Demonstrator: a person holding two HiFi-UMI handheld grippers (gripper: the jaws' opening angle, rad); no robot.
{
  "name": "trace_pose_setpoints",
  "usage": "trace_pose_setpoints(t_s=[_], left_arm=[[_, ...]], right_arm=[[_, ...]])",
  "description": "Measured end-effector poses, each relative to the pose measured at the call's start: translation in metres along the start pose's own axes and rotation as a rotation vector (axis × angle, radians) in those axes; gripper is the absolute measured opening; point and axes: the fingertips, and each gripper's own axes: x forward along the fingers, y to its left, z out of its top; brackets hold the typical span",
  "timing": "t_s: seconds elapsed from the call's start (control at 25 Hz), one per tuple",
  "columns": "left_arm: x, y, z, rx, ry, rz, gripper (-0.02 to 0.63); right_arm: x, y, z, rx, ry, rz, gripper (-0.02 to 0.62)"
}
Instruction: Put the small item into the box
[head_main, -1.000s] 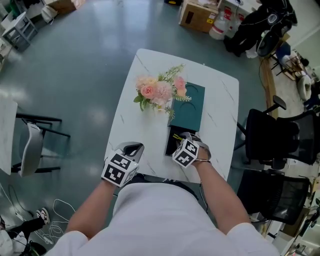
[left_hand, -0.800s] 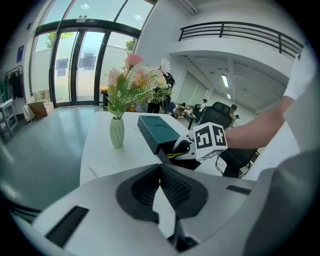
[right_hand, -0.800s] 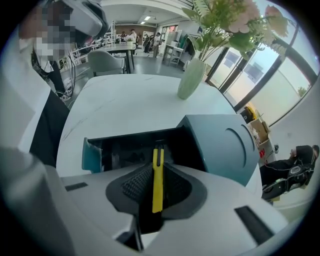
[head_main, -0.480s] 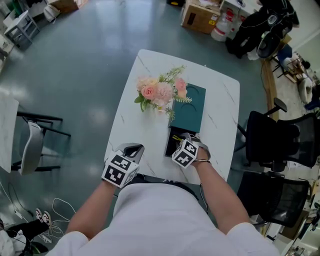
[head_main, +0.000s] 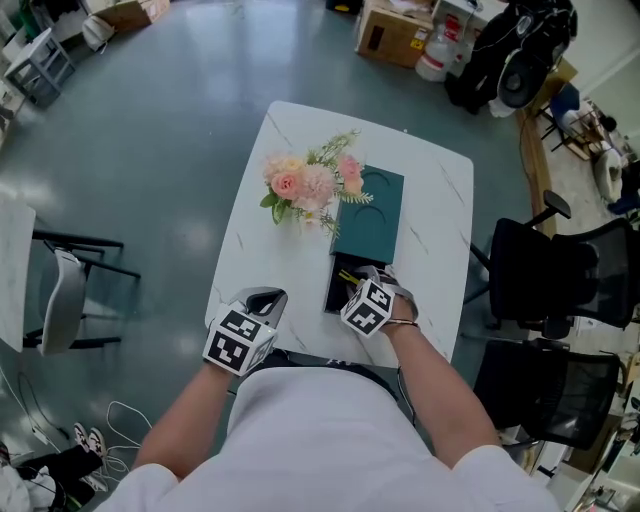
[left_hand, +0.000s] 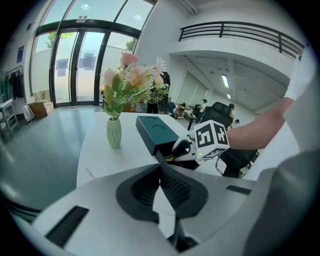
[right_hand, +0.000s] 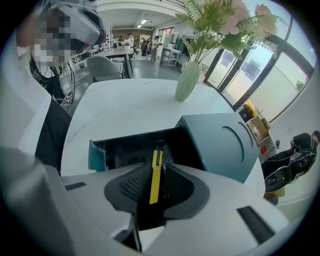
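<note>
At the near left edge of the counter (head_main: 440, 210), the left hand-held gripper (head_main: 264, 297) has its jaws pressed together on nothing. To its right, the right hand-held gripper (head_main: 368, 274) pinches a slim yellow item (right_hand: 156, 175) over the open drawer (right_hand: 125, 150) of the teal box (head_main: 372, 212).

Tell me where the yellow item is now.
In the right gripper view, the yellow item sits centred, pinched between the fingers of the right gripper, its tip over the open drawer of the teal box.
</note>
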Motion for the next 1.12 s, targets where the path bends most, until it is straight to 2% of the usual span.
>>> trace_pose_setpoints(t_s=[0.28, 0.64, 0.96, 1.12], left_arm=[[0.006, -0.015, 0.004, 0.020, -0.001, -0.013, 0.012], [0.016, -0.049, 0.023, 0.045, -0.041, -0.035, 0.012], [0.021, -0.089, 0.038, 0.007, -0.077, -0.064, 0.012], [0.018, -0.111, 0.044, -0.039, -0.108, -0.087, 0.012]], right_arm=[[-0.020, -0.001, 0.006, 0.065, -0.073, -0.008, 0.104], [-0.075, 0.004, 0.000, 0.262, -0.251, -0.006, 0.091], [-0.124, 0.010, -0.024, 0.409, -0.405, -0.012, 0.080], [-0.149, 0.014, -0.035, 0.468, -0.509, -0.016, 0.067]])
